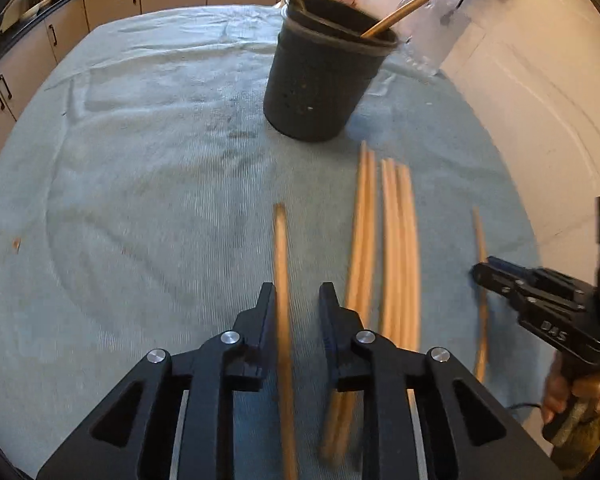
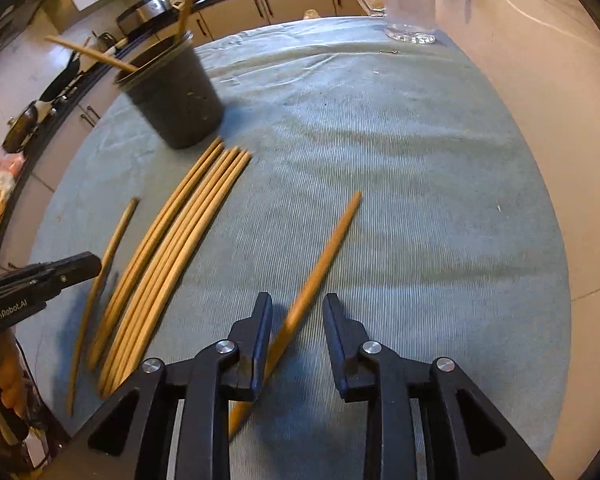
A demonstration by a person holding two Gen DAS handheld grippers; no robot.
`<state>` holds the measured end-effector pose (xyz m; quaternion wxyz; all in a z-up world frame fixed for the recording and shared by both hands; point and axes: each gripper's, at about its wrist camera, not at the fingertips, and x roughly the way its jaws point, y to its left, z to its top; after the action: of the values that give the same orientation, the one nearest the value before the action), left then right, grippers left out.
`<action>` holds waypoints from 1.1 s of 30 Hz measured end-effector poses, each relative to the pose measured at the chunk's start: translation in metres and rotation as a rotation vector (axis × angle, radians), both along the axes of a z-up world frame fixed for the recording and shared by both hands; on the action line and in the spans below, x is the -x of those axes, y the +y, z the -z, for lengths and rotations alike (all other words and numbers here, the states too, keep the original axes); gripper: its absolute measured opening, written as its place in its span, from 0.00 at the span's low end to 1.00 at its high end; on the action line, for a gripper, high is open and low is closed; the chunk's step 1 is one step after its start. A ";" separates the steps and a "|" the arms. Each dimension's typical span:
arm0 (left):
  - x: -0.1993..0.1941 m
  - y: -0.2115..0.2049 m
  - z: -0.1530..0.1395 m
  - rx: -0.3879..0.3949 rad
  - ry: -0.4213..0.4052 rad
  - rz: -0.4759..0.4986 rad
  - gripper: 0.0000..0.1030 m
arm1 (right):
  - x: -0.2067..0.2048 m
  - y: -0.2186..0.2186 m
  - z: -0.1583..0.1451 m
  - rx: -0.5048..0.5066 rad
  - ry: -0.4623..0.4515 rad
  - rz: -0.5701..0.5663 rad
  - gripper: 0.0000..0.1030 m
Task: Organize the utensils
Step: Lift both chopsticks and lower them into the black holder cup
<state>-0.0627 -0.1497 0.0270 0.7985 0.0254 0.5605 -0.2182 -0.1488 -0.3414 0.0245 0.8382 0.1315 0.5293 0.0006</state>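
The left gripper [image 1: 296, 300] hovers low over the surface [image 1: 140, 184], which is draped in a pale blue-grey cloth; its fingers [image 1: 266, 308] are spread apart, and a single wooden chopstick [image 1: 281, 280] lies on the cloth between them, close against the left finger, though whether it touches that finger cannot be told through the blur. Just right of it lies a bundle of chopsticks [image 1: 396, 248], side by side, their far tips pointing toward a black perforated utensil holder [image 1: 320, 80] that stands upright at the far side of the cloth; two more chopsticks [image 1: 420, 0] lean inside the holder. A further chopstick [image 1: 480, 280] lies alone at the right of the bundle.

The right gripper [image 2: 296, 320] is likewise open, fingers [image 2: 262, 320] parted; that lone chopstick [image 2: 320, 272] lies slanted on the cloth beneath them, its near part passing under the left finger and its far tip angled away to the right. In this view the bundle [image 2: 172, 248] lies to the left, the holder [image 2: 176, 92] beyond its far ends, and the left gripper [image 2: 80, 266] enters from the left edge. A clear glass mug [image 2: 408, 0] stands at the far edge of the cloth; kitchen cabinets [image 2: 292, 0] run behind.
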 end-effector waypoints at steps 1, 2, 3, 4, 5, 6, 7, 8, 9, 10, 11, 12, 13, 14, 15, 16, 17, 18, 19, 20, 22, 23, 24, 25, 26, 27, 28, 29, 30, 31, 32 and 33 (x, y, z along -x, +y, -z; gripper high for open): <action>-0.008 -0.003 0.004 -0.006 0.016 -0.004 0.20 | -0.007 -0.001 0.000 0.009 0.011 0.009 0.27; -0.012 -0.006 0.003 -0.003 -0.003 0.000 0.20 | -0.014 -0.003 0.000 0.014 0.024 0.016 0.27; -0.017 -0.010 0.004 -0.013 -0.005 0.004 0.20 | -0.021 -0.004 0.000 0.019 0.039 0.021 0.27; -0.021 -0.012 0.004 -0.017 -0.003 0.006 0.20 | -0.029 -0.004 0.000 0.028 0.054 0.023 0.27; -0.026 -0.014 0.004 -0.016 0.002 0.005 0.20 | -0.034 -0.004 -0.001 0.037 0.064 0.023 0.27; -0.028 -0.016 0.004 -0.015 0.001 0.007 0.20 | -0.043 -0.003 -0.001 0.054 0.078 0.021 0.27; -0.030 -0.017 0.005 -0.016 0.000 0.011 0.20 | -0.050 -0.003 -0.001 0.069 0.089 0.020 0.27; -0.031 -0.018 0.005 -0.016 -0.006 0.014 0.20 | -0.057 -0.005 -0.001 0.078 0.095 0.020 0.27; -0.031 -0.019 0.005 -0.014 -0.015 0.016 0.20 | -0.064 -0.005 -0.001 0.083 0.101 0.024 0.27; -0.029 -0.020 0.006 -0.014 -0.030 0.020 0.19 | -0.067 -0.006 -0.001 0.084 0.103 0.028 0.18; -0.026 -0.020 0.006 -0.022 -0.052 0.027 0.15 | -0.071 -0.005 -0.001 0.096 0.102 0.032 0.11; -0.023 -0.019 0.006 -0.031 -0.070 0.033 0.06 | -0.073 -0.004 -0.001 0.105 0.093 0.032 0.10; -0.019 -0.017 0.006 -0.021 -0.077 0.036 0.06 | -0.073 -0.004 -0.001 0.101 0.079 0.031 0.09; -0.018 -0.015 0.006 -0.003 -0.069 0.037 0.06 | -0.072 -0.004 -0.001 0.100 0.065 0.029 0.08; -0.017 -0.011 0.004 0.022 -0.059 0.029 0.06 | -0.071 -0.005 -0.001 0.079 0.044 0.029 0.05; -0.014 -0.007 -0.001 0.034 -0.067 0.020 0.06 | -0.068 -0.007 -0.002 0.035 0.023 0.030 0.05; -0.013 -0.007 -0.007 0.043 -0.088 0.013 0.06 | -0.065 -0.010 -0.003 0.016 0.007 0.038 0.05; -0.008 -0.004 -0.016 0.057 -0.111 0.013 0.06 | -0.062 -0.012 -0.007 0.007 -0.016 0.049 0.05; -0.005 -0.001 -0.026 0.073 -0.134 0.012 0.06 | -0.057 -0.014 -0.013 -0.017 -0.047 0.054 0.05; 0.001 0.002 -0.038 0.090 -0.167 0.010 0.06 | -0.052 -0.016 -0.019 -0.035 -0.074 0.055 0.05; 0.009 0.007 -0.054 0.103 -0.215 0.006 0.06 | -0.041 -0.017 -0.038 -0.046 -0.149 0.051 0.05; 0.017 0.010 -0.066 0.110 -0.250 0.005 0.06 | -0.036 -0.016 -0.045 -0.045 -0.176 0.048 0.05; 0.024 0.012 -0.074 0.112 -0.278 0.005 0.06 | -0.029 -0.016 -0.055 -0.042 -0.210 0.046 0.05; 0.030 0.012 -0.081 0.111 -0.306 0.004 0.06 | -0.023 -0.015 -0.062 -0.036 -0.234 0.045 0.05; 0.036 0.012 -0.091 0.110 -0.337 0.003 0.06 | -0.016 -0.013 -0.071 -0.030 -0.263 0.044 0.05; 0.043 0.014 -0.097 0.109 -0.359 0.002 0.06 | -0.008 -0.012 -0.080 -0.026 -0.294 0.043 0.05; 0.050 0.017 -0.104 0.108 -0.385 0.002 0.06 | 0.001 -0.009 -0.087 -0.023 -0.317 0.042 0.05; 0.059 0.021 -0.112 0.107 -0.415 0.000 0.06 | 0.008 -0.004 -0.095 -0.017 -0.346 0.040 0.05; 0.062 0.022 -0.118 0.106 -0.440 -0.002 0.06 | 0.015 -0.001 -0.103 -0.012 -0.372 0.037 0.05; 0.067 0.023 -0.122 0.105 -0.462 -0.005 0.06 | 0.025 0.002 -0.112 -0.007 -0.406 0.034 0.05; 0.075 0.026 -0.127 0.108 -0.483 -0.009 0.06 | 0.032 0.004 -0.117 -0.004 -0.427 0.033 0.05; 0.078 0.029 -0.132 0.112 -0.492 -0.012 0.06 | 0.039 0.006 -0.123 -0.002 -0.449 0.032 0.05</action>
<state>-0.1411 -0.1205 0.1590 0.9123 0.0303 0.3364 -0.2316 -0.1878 -0.3356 0.1475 0.9348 0.1373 0.3271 0.0172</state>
